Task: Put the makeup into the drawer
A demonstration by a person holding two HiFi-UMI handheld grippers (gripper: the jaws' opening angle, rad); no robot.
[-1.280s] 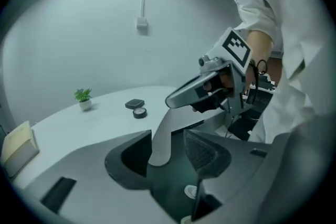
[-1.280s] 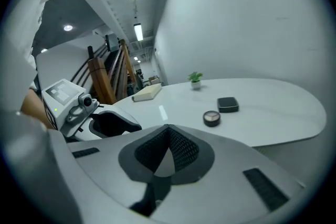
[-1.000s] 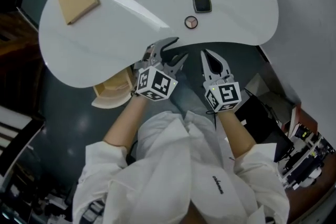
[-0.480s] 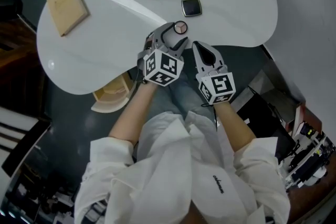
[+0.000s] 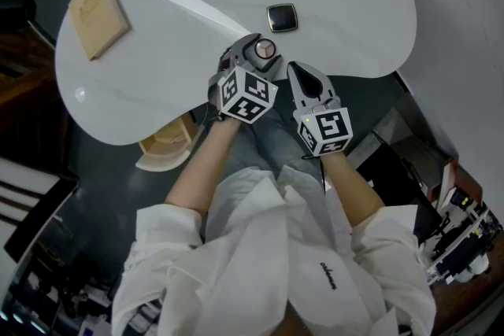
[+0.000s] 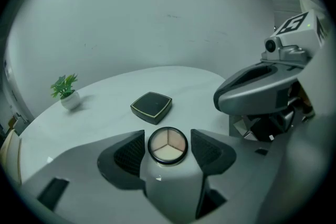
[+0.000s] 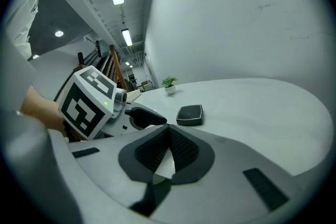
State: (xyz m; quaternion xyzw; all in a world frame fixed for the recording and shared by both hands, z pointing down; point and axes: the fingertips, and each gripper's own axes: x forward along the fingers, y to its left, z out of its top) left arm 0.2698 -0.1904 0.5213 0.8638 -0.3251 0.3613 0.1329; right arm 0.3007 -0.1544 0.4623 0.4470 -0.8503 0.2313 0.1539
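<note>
Makeup compact (image 5: 264, 49) between opening jaws of left gripper (image 6: 168, 147), untouched, at near edge of table (image 5: 150, 90); right gripper (image 7: 167, 152) closed, empty. Could skid off if pinched off-centre.

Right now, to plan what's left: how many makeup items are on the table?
2. A round compact sits between the opening jaws of the left gripper, not gripped; a square black compact lies beyond it. More may be hidden.

My left claw (image 6: 167, 136) tilts downward, its jaws opening around a round compact (image 6: 167, 145) that neither pad touches. My right claw (image 7: 168, 130) sits just to its right, jaws together, both forearms reaching forward.
</note>
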